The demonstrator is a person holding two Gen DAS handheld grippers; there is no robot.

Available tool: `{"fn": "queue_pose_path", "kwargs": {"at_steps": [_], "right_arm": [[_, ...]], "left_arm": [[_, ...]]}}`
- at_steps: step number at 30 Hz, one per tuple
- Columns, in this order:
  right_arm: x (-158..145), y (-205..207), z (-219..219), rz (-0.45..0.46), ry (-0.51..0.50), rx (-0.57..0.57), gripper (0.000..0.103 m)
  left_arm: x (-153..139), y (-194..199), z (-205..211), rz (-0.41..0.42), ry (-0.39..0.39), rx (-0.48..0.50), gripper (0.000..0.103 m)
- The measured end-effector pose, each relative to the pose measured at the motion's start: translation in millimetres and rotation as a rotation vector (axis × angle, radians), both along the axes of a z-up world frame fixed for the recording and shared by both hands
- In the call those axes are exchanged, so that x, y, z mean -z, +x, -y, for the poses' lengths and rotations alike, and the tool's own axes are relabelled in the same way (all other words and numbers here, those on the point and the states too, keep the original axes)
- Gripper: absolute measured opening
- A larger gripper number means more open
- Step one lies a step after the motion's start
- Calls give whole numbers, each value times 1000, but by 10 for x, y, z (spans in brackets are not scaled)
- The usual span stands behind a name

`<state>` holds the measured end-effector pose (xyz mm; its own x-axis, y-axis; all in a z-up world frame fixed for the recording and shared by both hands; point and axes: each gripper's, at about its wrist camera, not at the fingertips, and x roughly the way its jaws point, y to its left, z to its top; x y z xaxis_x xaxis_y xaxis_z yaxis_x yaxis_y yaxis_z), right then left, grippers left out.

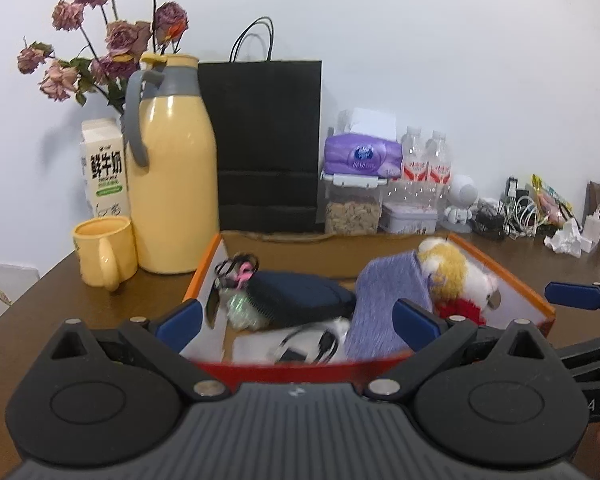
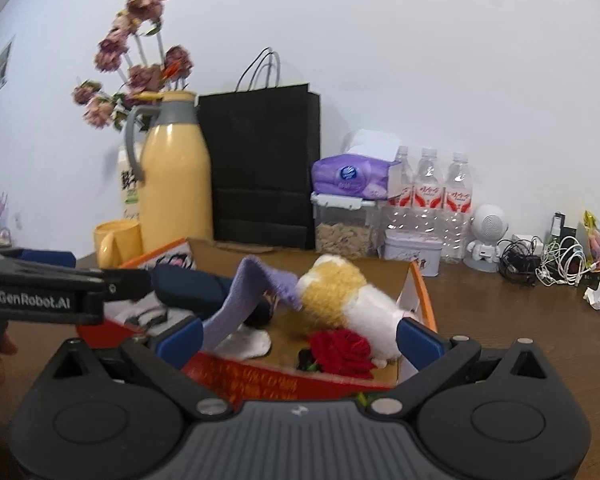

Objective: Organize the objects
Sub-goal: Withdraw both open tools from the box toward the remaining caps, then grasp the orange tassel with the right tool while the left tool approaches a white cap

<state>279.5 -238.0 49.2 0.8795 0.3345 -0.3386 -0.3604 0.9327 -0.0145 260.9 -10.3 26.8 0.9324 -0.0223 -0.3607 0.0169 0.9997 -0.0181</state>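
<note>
Both grippers, left (image 1: 296, 322) and right (image 2: 300, 338), hang with jaws spread over the box (image 1: 538, 304), seemingly gripping nothing, above a plush (image 2: 340, 294).

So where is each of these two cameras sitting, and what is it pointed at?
Left wrist view: sits on the left gripper, looking forward along its open blue-tipped fingers into the box; the right gripper pokes in from the right.
Right wrist view: sits on the right gripper, fingers open, over the box's right part, near the plush toy; the left gripper crosses from the left, with part of a hand at the left edge.
Shared: box, plush toy, purple cloth, yellow jug, black bag.
</note>
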Motion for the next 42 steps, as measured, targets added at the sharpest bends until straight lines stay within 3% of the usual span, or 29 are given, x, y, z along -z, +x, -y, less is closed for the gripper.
{"fn": "queue_pose_path", "kwargs": {"at_steps": [7, 15, 24, 30, 32, 34, 37, 38, 42], "right_arm": [[139, -195, 42, -61, -28, -63, 103], [285, -404, -2, -127, -69, -116, 103], [414, -437, -156, -207, -114, -164, 102], [449, -381, -195, -270, -81, -152, 77], [458, -374, -220, -279, -82, -150, 59], [470, -365, -245, -293, -85, -151, 48], [468, -360, -244, -294, -83, -146, 46], [468, -356, -243, -293, -83, -145, 40], [465, -355, -244, -290, -84, -146, 40]], "left_arm": [[202, -229, -209, -70, 41, -9, 103], [340, -391, -496, -135, 20, -93, 103], [385, -451, -707, -162, -31, -113, 103], [378, -457, -709, -163, -39, -108, 103], [377, -458, -711, -164, -42, -106, 103], [379, -458, -709, -166, -42, -103, 103], [385, -458, -701, -167, -38, -102, 103], [387, -456, -700, -169, -37, -103, 103], [399, -446, -705, -176, -38, -106, 103]]}}
